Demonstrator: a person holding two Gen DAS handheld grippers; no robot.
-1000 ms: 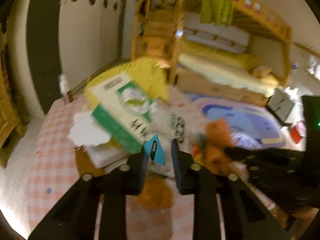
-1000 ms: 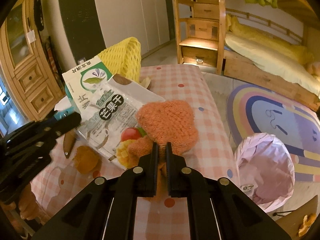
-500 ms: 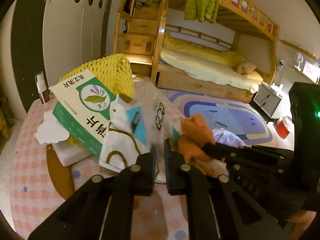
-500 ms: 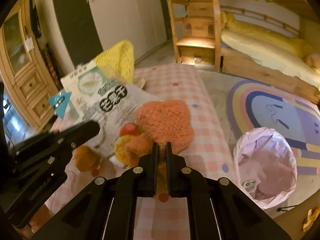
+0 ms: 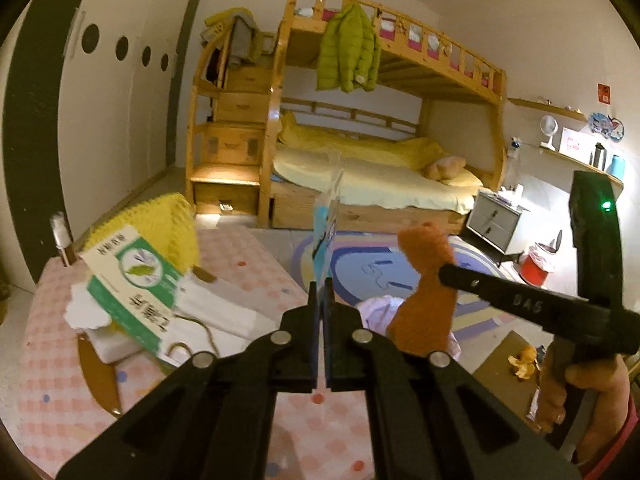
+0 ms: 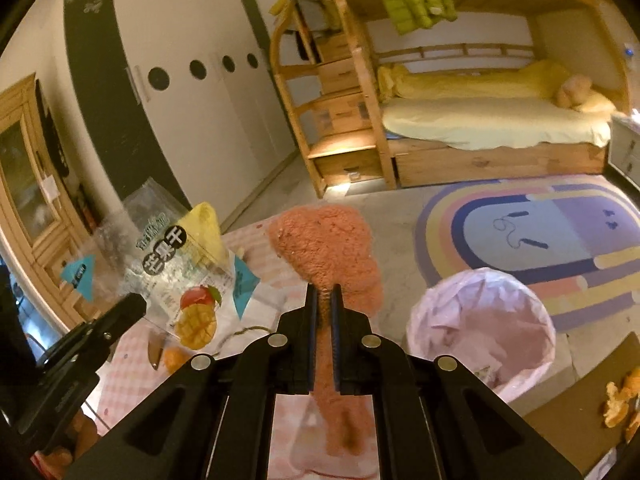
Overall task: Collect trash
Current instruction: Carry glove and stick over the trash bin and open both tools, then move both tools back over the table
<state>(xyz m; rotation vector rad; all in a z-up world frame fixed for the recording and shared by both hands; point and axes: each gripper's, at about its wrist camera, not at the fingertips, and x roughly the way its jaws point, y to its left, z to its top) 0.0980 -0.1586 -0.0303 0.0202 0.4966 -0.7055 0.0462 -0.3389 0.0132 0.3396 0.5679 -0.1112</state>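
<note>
My left gripper (image 5: 322, 292) is shut on a clear dried-mango snack bag (image 5: 325, 224), seen edge-on and standing up from the jaws. In the right wrist view the same bag (image 6: 180, 276) hangs lifted above the table at the left gripper (image 6: 134, 308). My right gripper (image 6: 324, 296) is shut on an orange fuzzy cloth (image 6: 328, 248), which droops below the jaws. The left wrist view shows that cloth (image 5: 424, 280) held up by the right gripper (image 5: 446, 271). A pink-lined bin (image 6: 480, 320) stands on the floor just right of the cloth.
On the pink checked table (image 5: 52, 380) lie a green-and-white box (image 5: 132, 280), yellow foam netting (image 5: 176, 220), white tissue (image 5: 86, 312) and a small spray bottle (image 5: 62, 240). Orange peel (image 6: 616, 400) lies on the floor. A rug (image 6: 540, 232) and bunk bed (image 6: 480, 120) are behind.
The left jaws closed on the snack bag and lifted it off the table. The right gripper raised the orange cloth and swung toward the bin.
</note>
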